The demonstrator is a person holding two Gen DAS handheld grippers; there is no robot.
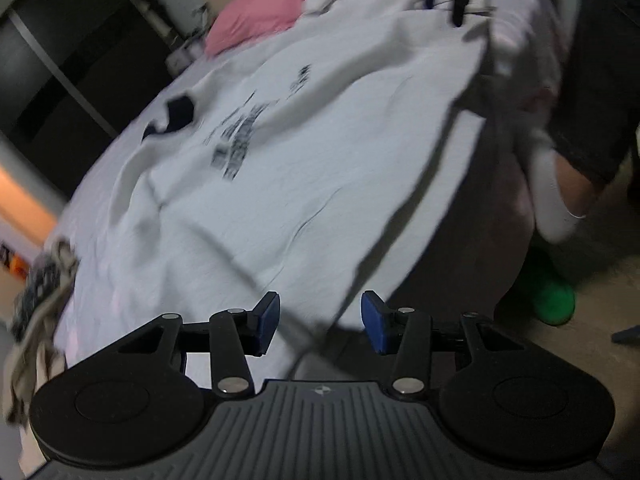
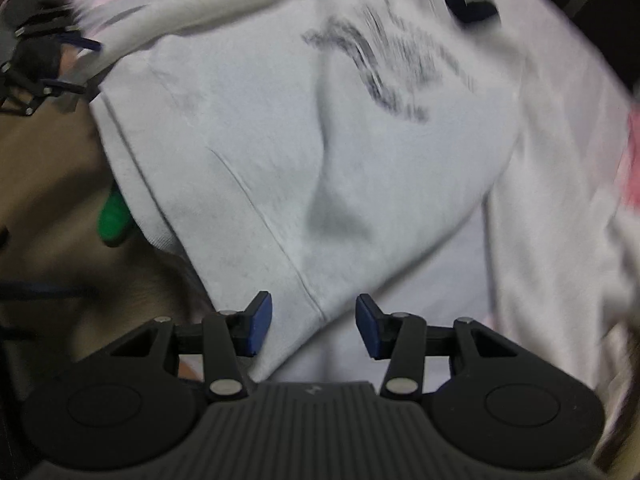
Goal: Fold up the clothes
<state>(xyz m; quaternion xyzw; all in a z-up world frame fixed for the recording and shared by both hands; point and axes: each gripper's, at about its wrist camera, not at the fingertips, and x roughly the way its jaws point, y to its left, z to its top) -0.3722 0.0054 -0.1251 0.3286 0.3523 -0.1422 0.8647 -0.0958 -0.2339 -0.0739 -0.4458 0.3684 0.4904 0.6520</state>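
Sweatshirt [image 1: 320, 152] white; chest print [image 1: 240, 144] dark, blurred, unreadable; collar navy

Left gripper [image 1: 320, 322]: jaws apart, blue pads facing each other across clear gap, nothing pinched between them, tilted downward. Black linkage arms splayed symmetrically from ribbed grey body.

Right gripper [image 2: 314, 324]: same stance, jaws parted, blue pads not pressing on anything, pointing steeply down. In left wrist view, right gripper also seen from afar at top edge, blurred, dark fingers hanging down; state unreadable there. Person's leg [image 1: 576, 188] at right edge, bare below dark hem.
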